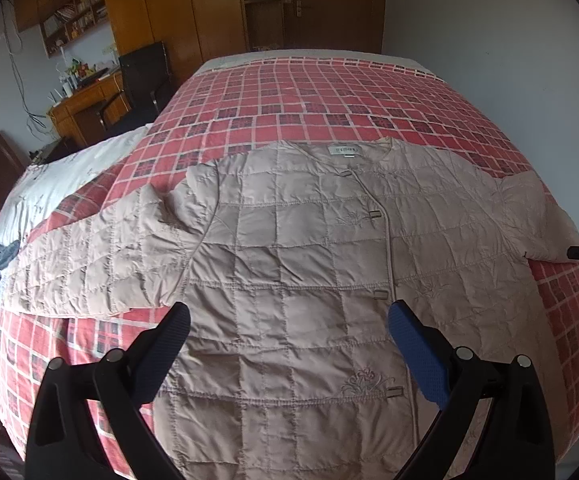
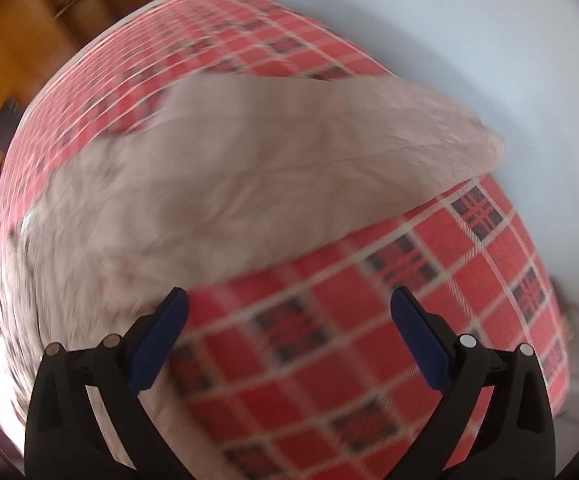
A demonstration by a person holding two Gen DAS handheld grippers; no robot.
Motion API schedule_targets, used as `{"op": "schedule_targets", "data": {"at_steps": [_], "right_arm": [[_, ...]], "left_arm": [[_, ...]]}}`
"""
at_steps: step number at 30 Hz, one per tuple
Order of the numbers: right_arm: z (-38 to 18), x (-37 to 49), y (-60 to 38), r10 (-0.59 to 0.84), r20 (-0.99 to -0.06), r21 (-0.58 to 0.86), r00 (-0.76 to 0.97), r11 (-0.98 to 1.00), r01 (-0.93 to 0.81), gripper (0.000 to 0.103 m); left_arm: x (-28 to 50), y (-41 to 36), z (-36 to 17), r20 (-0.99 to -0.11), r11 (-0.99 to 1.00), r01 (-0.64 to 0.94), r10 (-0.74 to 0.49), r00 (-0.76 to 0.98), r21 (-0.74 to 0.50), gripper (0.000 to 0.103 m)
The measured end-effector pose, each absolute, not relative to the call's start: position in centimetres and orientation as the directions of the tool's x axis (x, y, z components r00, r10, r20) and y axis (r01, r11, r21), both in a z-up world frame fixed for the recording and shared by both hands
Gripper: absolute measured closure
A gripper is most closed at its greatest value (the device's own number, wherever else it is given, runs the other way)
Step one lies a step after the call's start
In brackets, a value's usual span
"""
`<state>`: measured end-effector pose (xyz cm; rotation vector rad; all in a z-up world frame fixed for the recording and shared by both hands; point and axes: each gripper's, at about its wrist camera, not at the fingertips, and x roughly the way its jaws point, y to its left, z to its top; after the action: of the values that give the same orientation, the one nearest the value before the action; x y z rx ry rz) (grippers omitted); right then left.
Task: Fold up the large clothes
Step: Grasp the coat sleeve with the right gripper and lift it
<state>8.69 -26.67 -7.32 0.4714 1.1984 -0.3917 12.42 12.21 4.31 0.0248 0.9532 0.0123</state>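
While flat on bed (image 1: 329, 92) — beige jacket (image 1: 289, 264).

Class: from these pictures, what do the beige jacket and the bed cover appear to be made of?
Beige jacket: probably thin synthetic shell over padding; matte, crinkled, stitched into puffy squares. Bed cover: likely woven cotton; flat, matte, red plaid check.

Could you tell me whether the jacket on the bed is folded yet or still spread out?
Spread out. The jacket lies flat, front up, on the bed, both sleeves stretched sideways; no fold is visible.
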Motion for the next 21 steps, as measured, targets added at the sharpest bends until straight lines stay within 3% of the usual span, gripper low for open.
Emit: {"op": "schedule_targets", "data": {"at_steps": [7, 12, 15, 18, 20, 21], "right_arm": [[-11.5, 10.1, -34.3, 0.000, -0.959, 0.195, 0.283, 0.724, 0.662, 0.005], [-12.7, 10.6, -36.5, 0.040, -0.946, 0.265, 0.320, 0.665, 0.699, 0.013], [-12.4, 10.9, -36.8, -0.002, -0.946, 0.243, 0.324, 0.658, 0.713, 0.035], [-12.1, 11.6, -37.7, -0.009, -0.941, 0.252, 0.340, 0.652, 0.715, 0.063], [-12.0, 11.6, -38.6, 0.021, -0.924, 0.306, 0.382, 0.641, 0.704, 0.090], [-11.6, 11.6, -38.7, 0.028, -0.915, 0.328, 0.403, 0.634, 0.701, 0.092]], "left_arm": [[13.0, 11.6, 3.2, -0.829, 1.000, 0.012, 0.012, 0.559, 0.023, 0.004], [13.3, 12.2, 2.6, -0.839, 1.000, -0.008, 0.022, 0.544, 0.021, 0.004], [13.5, 12.6, 2.4, -0.840, 1.000, -0.021, 0.027, 0.542, 0.018, 0.004], [13.7, 13.0, 2.3, -0.840, 0.999, -0.028, 0.028, 0.542, 0.015, 0.004], [13.7, 13.2, 2.3, -0.838, 0.999, -0.031, 0.034, 0.545, 0.020, 0.004], [13.7, 13.3, 2.3, -0.837, 0.999, -0.033, 0.037, 0.545, 0.023, 0.004]]}}
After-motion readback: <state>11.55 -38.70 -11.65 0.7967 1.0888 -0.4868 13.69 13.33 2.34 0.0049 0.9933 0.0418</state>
